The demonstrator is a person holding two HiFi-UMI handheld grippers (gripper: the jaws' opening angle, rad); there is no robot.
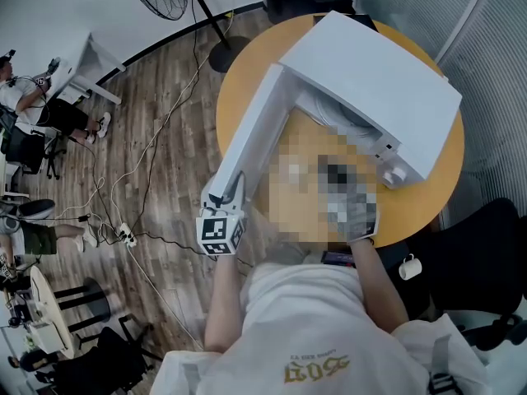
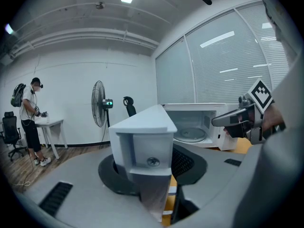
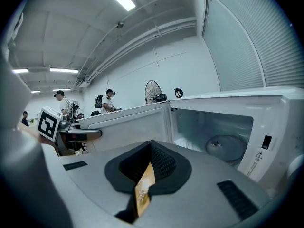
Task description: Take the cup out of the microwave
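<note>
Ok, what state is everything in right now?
left gripper: shut on microwave door.
right gripper: shut, empty.
microwave door: swung open.
turntable: bare, no cup on it.
cup: outside the microwave, by the table edge.

Round orange table (image 1: 412, 204) — a white microwave (image 1: 370, 81) sits on it, door open.
</note>
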